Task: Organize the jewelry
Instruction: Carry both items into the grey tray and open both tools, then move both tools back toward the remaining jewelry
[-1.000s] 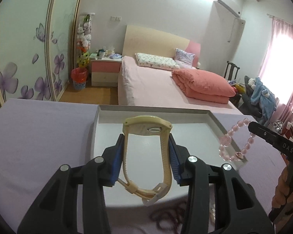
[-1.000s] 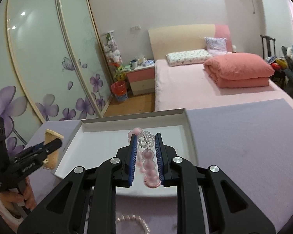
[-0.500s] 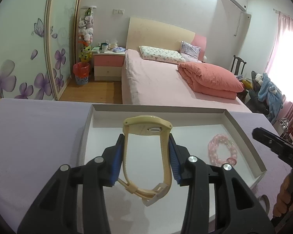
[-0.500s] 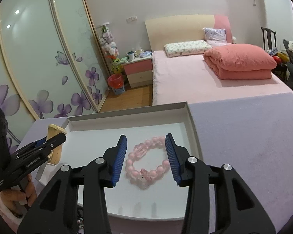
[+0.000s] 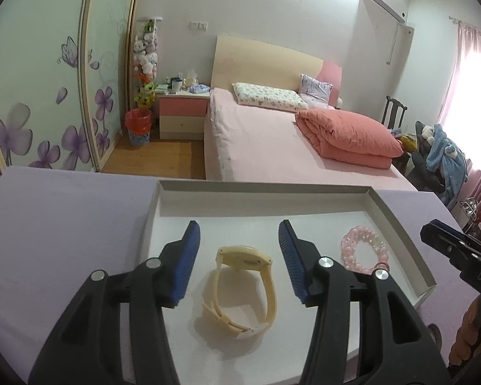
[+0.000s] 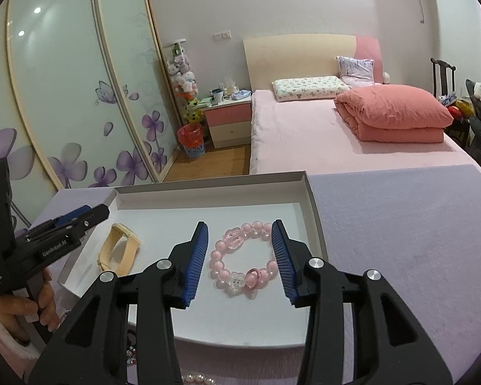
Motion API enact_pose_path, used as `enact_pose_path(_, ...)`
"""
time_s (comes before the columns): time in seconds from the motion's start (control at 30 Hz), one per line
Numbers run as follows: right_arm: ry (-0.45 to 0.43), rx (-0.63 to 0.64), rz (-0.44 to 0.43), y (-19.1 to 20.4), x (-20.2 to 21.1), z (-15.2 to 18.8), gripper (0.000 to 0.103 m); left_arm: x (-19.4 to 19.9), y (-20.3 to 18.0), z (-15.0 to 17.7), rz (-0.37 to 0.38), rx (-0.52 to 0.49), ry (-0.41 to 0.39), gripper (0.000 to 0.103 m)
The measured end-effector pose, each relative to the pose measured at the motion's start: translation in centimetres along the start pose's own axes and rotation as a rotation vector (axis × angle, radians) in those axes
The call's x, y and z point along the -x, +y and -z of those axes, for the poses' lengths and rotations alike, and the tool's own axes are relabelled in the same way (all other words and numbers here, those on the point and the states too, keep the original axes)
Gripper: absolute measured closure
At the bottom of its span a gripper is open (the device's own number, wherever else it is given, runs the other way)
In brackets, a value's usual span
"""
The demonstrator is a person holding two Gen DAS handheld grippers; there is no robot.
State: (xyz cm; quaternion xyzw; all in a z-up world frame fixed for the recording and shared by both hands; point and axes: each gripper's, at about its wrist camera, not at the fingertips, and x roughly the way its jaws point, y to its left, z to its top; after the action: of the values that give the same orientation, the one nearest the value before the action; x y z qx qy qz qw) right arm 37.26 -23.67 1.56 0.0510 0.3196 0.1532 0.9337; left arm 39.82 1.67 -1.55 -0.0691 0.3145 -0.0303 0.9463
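I count two pieces of jewelry lying in the one white tray (image 5: 397, 224), which sits on the lavender tabletop (image 5: 64, 224): one cream-yellow watch (image 5: 247, 288) and one pink bead bracelet (image 5: 362, 250). My left gripper (image 5: 239, 250) is over the watch, its blue pads apart and not touching the strap; its jaws are opening, and the watch rests on the tray floor between them, tipped on its side with the strap looped toward me. My right gripper (image 6: 239, 247) stands over the bracelet, jaws partly spread on either side of it, with the beads lying flat in a ring between the pads and clear of both. From the right wrist view the watch sits near the tray's left side and the bracelet toward its right half, well apart from each other. In that same view I see one hand (image 6: 19, 308) wrapped around the handle of the left gripper at the left edge. At the bottom of that view, off the tray on the near tabletop, I can make out a short run of white pearl beads (image 6: 197, 378) and a few dark beads (image 6: 130, 354) beside the gripper body; I cannot count them or tell what pieces they belong to. Beyond the table stands one bed (image 5: 272, 141) with one folded salmon quilt (image 5: 349, 134) on it.
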Motion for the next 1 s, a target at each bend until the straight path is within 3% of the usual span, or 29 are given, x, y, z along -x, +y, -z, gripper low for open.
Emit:
enact_pose_path(0.3, -0.024, 0.012, 0.003, 0.6, 3.4, 1.1, 0.060, 5.2, 0.5, 1.6, -0.008, -0.013, -0.035, 0.050)
enact_pose_path(0.57, 0.020, 0.008, 0.058, -1.2, 7.0, 5.3, 0.059, 10.7, 2.0, 6.9, -0.005, -0.003, -0.027, 0.045)
enact_pose_path(0.87, 0.173, 0.062, 0.122, -3.2, 7.8, 10.6, 0.026, 13.9, 3.1, 11.9, -0.012, -0.004, 0.024, 0.035)
enact_pose_path(1.0, 0.248, 0.076, 0.124, -3.4, 6.6, 11.8, 0.025, 14.3, 3.6, 13.1, -0.011, 0.011, 0.045, 0.034)
